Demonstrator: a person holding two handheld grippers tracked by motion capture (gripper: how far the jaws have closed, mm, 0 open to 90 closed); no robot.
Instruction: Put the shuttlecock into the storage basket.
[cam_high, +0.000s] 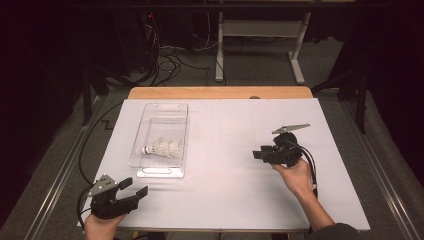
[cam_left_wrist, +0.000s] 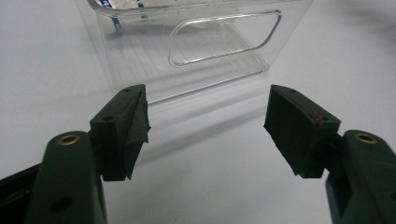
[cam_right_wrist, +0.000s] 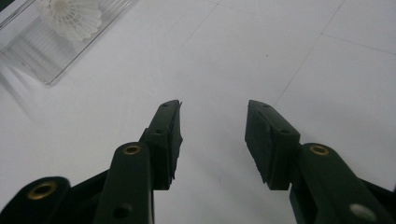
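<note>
The high view looks forward and down from above the near edge of a white table (cam_high: 225, 150), taking in the whole top. The left gripper view sits low and close, facing the near end wall of a clear bin (cam_left_wrist: 201, 42). The right gripper view looks along the tabletop, the bin (cam_right_wrist: 56, 46) in its upper left corner. All three views share that bin (cam_high: 162, 140).

— What is your left gripper (cam_high: 135, 189) looking like?
— I'm carrying black jaws with brass-ringed screw holes, a grey three-cornered plate on top, a black cable trailing.
— And the right gripper (cam_high: 258, 152)?
— It's wearing the same black, plate and cables.
</note>
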